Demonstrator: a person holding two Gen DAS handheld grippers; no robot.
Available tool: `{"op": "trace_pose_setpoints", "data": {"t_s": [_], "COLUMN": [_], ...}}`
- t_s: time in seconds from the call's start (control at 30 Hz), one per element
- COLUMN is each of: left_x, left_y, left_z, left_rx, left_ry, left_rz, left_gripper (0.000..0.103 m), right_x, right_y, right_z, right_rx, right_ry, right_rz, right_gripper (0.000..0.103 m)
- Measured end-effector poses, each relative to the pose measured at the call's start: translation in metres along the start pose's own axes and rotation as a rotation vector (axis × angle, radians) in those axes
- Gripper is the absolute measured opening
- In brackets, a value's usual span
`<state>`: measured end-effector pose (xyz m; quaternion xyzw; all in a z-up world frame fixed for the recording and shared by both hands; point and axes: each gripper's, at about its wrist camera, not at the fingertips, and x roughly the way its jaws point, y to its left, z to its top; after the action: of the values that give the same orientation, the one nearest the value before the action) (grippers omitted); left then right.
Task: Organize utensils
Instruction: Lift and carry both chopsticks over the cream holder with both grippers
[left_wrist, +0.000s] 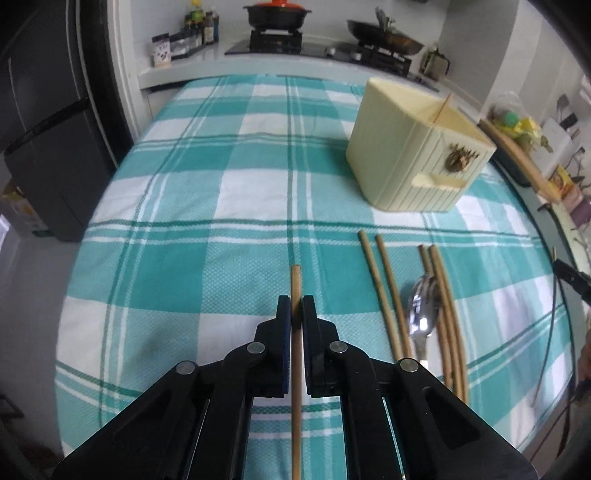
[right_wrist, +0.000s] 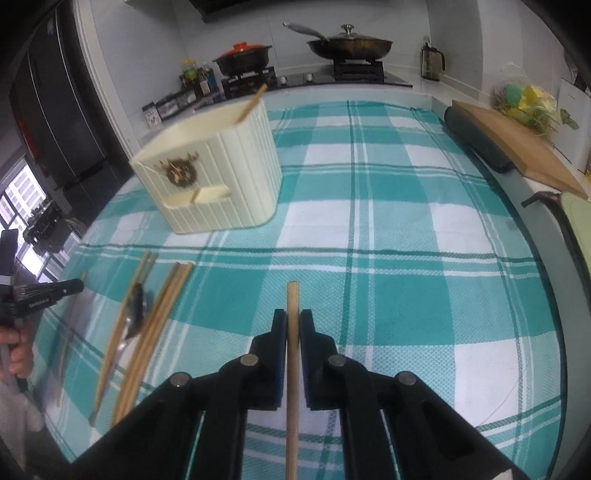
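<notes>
- left gripper (left_wrist: 295, 310): black plastic frame, angular arms with long cut-out slots, narrowing to two fingers (left_wrist: 282, 314) faced with dark blue pads
- four round silver pivot pins sit across its linkage, two on each side
- right gripper (right_wrist: 293, 325): same build, black with blue-lined fingers (right_wrist: 308, 328) and four silver pins
- seen from the right wrist, the left gripper's body (right_wrist: 44, 295) is black with small pale lettering, too blurred to read
- a hand (right_wrist: 16, 349) is wrapped round its grip; a bit of pale cloth shows below it
</notes>
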<state>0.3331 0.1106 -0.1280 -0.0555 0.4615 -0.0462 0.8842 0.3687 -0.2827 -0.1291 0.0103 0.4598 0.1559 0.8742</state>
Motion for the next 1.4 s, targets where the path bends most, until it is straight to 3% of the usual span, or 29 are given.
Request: {"op": "trace_pose_setpoints", "data": {"t_s": [0.3, 0.6, 0.83, 1.1, 1.27, 1.4], "left_x": [-0.124, -0.176, -0.186, -0.18, -0.141, -0.087], "left_y": [-0.017, -0.039, -0.054, -0.073, -0.091, -0.101], "left_z": [0.011, 0.041, 0.093, 0.176, 0.212, 0.227], "left_rx": [0.024, 0.056, 0.07, 0.071, 0.073, 0.077], "left_ry": [-0.237, -0.358, -0.394, -0.465, -0.466, -0.384], "left_rz": [-0.117, -0.17, -0.191, -0.194, -0.167, -0.149], "left_gripper": [0.004, 0.004, 0.004, 0.004, 0.004, 0.004], "right_x": [-0.119, -0.167, -0.157, -0.136, -0.1, -0.052], "right_y": [0.038, 0.073, 0.087, 0.105, 0.106, 0.098], "right_z": [0.016, 0.035, 0.08, 0.165, 0.21, 0.224], "right_rx": [-0.069, -0.143, -0.152, -0.161, -0.14, -0.115], "right_ry": [-0.214, -0.407, -0.487, -0.602, -0.654, -0.634], "right_rz": [0.087, 0.077, 0.12, 0.125, 0.096, 0.062], "right_gripper": [0.007, 0.007, 0.007, 0.007, 0.007, 0.007]}}
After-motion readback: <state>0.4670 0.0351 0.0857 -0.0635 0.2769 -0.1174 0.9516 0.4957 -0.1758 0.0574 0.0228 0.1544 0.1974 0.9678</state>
